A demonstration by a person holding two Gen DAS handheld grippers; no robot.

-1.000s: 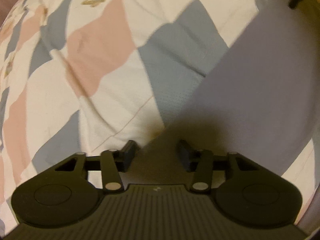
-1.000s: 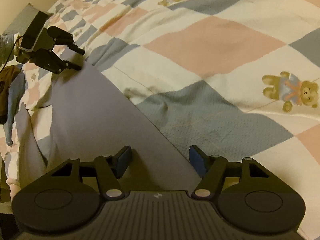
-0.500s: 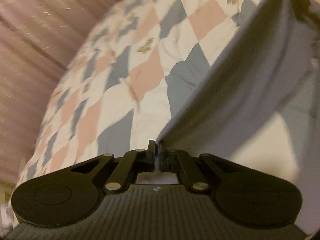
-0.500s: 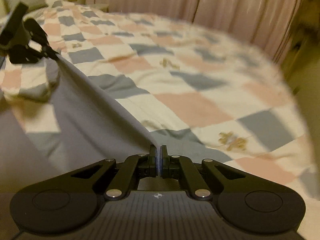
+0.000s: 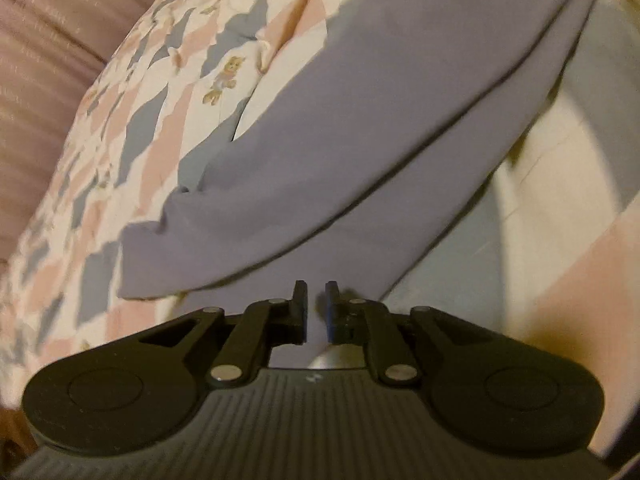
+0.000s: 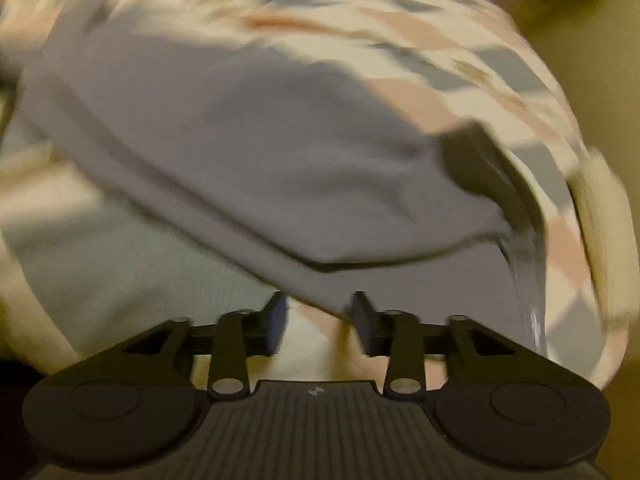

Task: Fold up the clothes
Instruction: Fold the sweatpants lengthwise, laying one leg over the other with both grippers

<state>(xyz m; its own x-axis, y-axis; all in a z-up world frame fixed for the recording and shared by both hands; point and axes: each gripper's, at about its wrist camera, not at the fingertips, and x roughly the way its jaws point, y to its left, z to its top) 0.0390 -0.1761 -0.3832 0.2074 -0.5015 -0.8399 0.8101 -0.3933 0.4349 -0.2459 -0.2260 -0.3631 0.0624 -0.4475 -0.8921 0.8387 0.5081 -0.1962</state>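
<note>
Both handheld grippers share one build. The left gripper (image 5: 316, 308) has a matte black body with a ribbed grey-black top plate bearing a small pale logo, two rounded lobes with shallow circular recesses, and black link arms pinned by silver rivets; its fingers (image 5: 300, 308) carry blue-edged pads. The right gripper (image 6: 318, 316) looks the same, with ribbed plate, round lobes, silver rivets and bluish pads on its fingers (image 6: 276, 320)

Home bedroom: bed w/ teddy-bear patchwork quilt (image 5: 168, 128), pink curtain (image 5: 44, 60) beside it.
</note>
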